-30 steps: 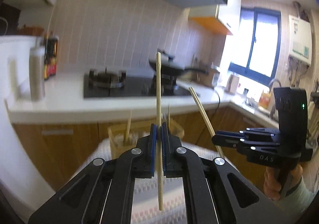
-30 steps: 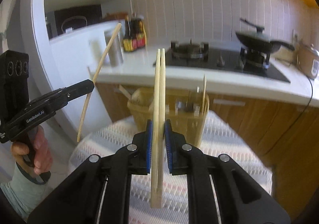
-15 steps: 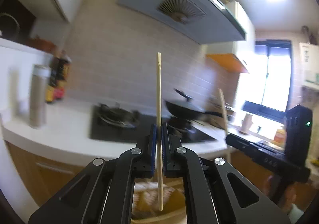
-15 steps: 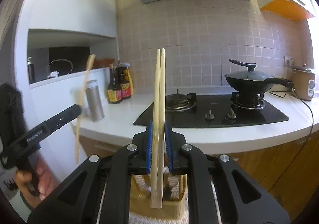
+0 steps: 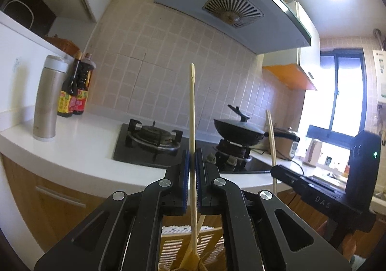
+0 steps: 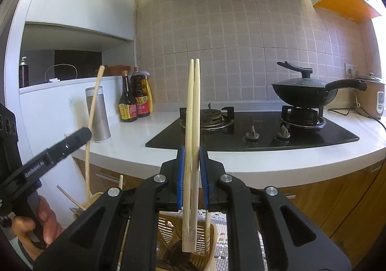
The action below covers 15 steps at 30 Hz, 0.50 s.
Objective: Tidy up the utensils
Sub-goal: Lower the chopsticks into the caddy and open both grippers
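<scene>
Gripping chopsticks [image 6: 191,150] upright, right claw [image 6: 192,162] – basket [image 6: 210,244] seemingly half-hidden.

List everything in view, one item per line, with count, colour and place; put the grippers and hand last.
Single chopstick: 1, pale wood, upright in left gripper.
Chopstick pair: 2, pale wood, upright in right gripper.
Basket: 1, wicker tan, below the grippers.
Wok: 1, black, lidded, on right burner.
Hob: 1, black, set in white counter.
Sauce bottles: 2, dark, counter by wall.
Flask: 1, steel, left counter.
Rice cooker: 1, brownish, far right.
Left gripper: black, blue pads.
Right gripper: black, blue pads.
Hand: 1, on left gripper's handle.
</scene>
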Available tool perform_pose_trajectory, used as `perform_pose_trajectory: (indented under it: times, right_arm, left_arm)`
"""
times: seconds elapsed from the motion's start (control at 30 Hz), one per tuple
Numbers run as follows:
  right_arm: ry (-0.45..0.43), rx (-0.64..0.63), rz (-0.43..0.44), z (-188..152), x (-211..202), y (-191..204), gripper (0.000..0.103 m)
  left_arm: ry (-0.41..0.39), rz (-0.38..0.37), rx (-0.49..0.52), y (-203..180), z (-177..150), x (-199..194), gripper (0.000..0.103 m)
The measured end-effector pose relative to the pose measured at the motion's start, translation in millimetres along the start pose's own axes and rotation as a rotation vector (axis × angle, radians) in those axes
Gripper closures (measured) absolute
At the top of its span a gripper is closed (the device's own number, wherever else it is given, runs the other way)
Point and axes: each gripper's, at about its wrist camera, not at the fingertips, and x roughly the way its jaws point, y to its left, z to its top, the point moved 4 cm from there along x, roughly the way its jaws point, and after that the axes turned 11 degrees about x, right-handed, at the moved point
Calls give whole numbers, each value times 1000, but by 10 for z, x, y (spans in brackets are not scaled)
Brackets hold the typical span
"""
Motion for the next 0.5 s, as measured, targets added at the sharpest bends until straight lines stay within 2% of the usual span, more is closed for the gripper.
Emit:
perform_pose_trajectory:
  times: [0.13,0.27,0.37,0.5]
  right_arm:
    - [-17,9,21,-59,10,-56,93]
    - [-34,1,7,-118,4,-78,93]
    - [-69,13,-10,-158,-60,-110,92]
    - [-41,21,-2,-197,-109,-127,92]
  left_arm:
    - [10,10,-15,50,-117,44,100]
    - [25,7,-39,113,-209,77,100]
    - [14,1,-19,71,-210,52,99]
    - [23,-34,-15,22,-222,-12,96]
